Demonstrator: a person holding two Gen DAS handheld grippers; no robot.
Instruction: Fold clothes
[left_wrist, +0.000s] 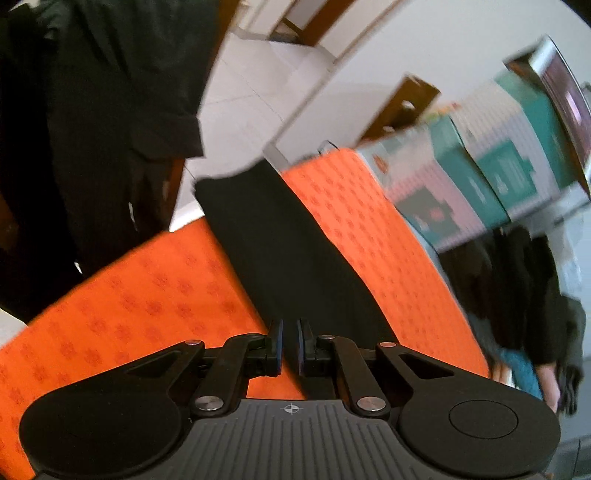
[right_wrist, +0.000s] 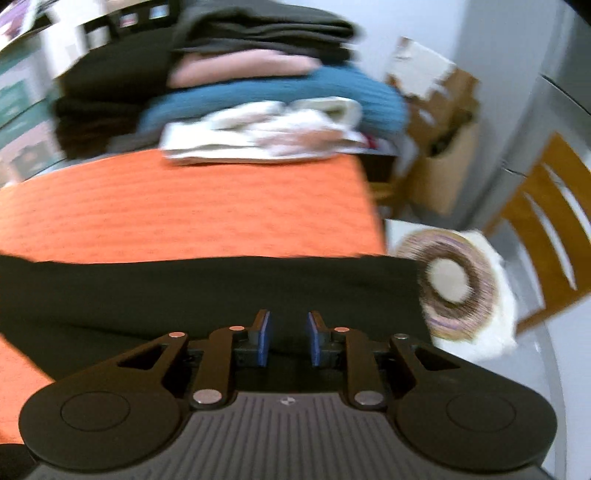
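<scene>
A long black garment lies flat as a folded strip across the orange tablecloth. My left gripper sits over its near end, jaws almost together with only a thin slit. I cannot tell whether any cloth is pinched there. In the right wrist view the same black garment runs across the picture on the orange cloth. My right gripper hovers over it, open, blue pads apart and nothing between them.
A stack of folded clothes with a white cloth in front fills the table's far end. A round patterned cushion, a wooden chair and a cardboard box stand right. A person in dark clothing and printed boxes border the table.
</scene>
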